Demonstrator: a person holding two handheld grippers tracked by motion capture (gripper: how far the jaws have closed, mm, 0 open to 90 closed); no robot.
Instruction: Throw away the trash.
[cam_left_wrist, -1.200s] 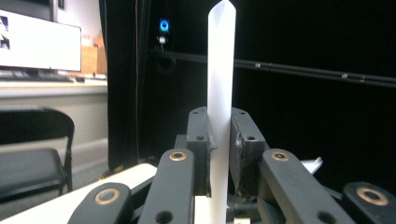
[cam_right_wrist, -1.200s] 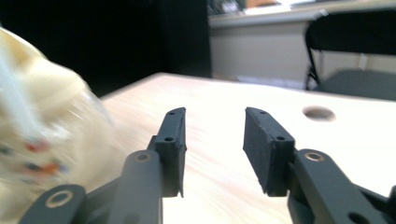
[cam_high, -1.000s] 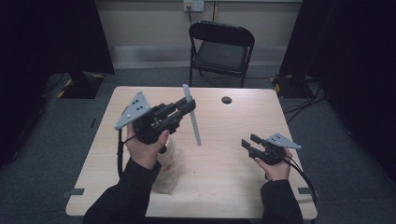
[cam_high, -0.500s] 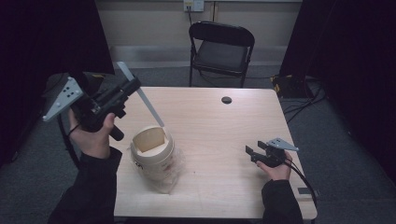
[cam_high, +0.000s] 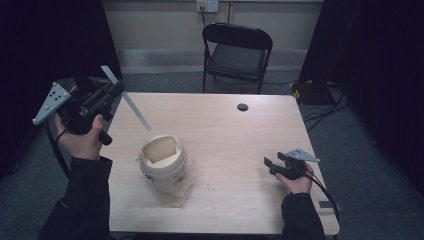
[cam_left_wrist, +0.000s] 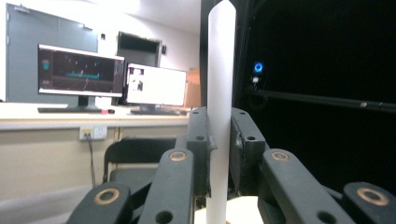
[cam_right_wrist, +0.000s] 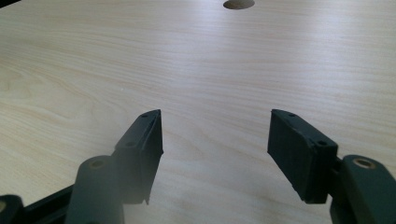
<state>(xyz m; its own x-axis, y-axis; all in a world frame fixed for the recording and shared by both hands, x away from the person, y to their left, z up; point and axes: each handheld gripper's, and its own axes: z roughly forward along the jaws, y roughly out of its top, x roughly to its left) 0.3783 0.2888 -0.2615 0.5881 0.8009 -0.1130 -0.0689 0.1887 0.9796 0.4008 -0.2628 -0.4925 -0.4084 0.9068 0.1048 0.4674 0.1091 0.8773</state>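
Over the wooden table (cam_high: 220, 130), left tongs (cam_high: 107, 94) clamped on a white strip (cam_high: 131, 103); right tongs (cam_high: 272, 166) parted, empty.

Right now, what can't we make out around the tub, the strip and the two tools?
- Tub, high view: the inside below the rim is in shadow, so its contents are unclear; the label is too small to read.
- White strip, left gripper view: its lower end is cut off by the bottom edge, behind the left tool.
- Right tool, high view: too small to see the pads.
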